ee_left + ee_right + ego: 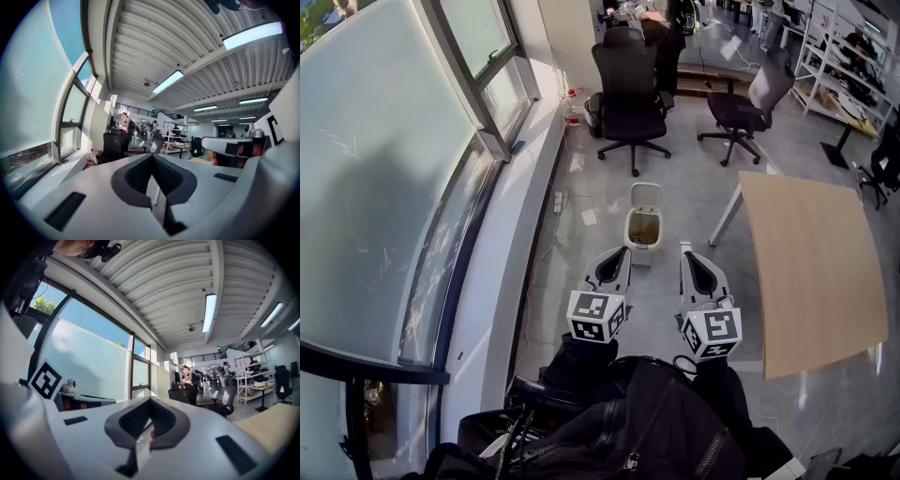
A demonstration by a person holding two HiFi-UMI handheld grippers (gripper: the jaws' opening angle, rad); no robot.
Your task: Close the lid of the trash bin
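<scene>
Ahead on the floor, the trash bin [643, 231] stands with its lid [646, 195] raised at the far edge, just beyond my two closed, empty tongs, left gripper [615, 262] seemingly nearer than right gripper [694, 262].

bare floor [654, 292] before trash bin [643, 228]

Bright daylight floods through the window [384, 169] at the frame's left and glares on the floor [581, 178]. Ceiling strip lights [251, 35] glow. Both gripper views bulge fisheye, with black corners and soft nearest surfaces.
</scene>
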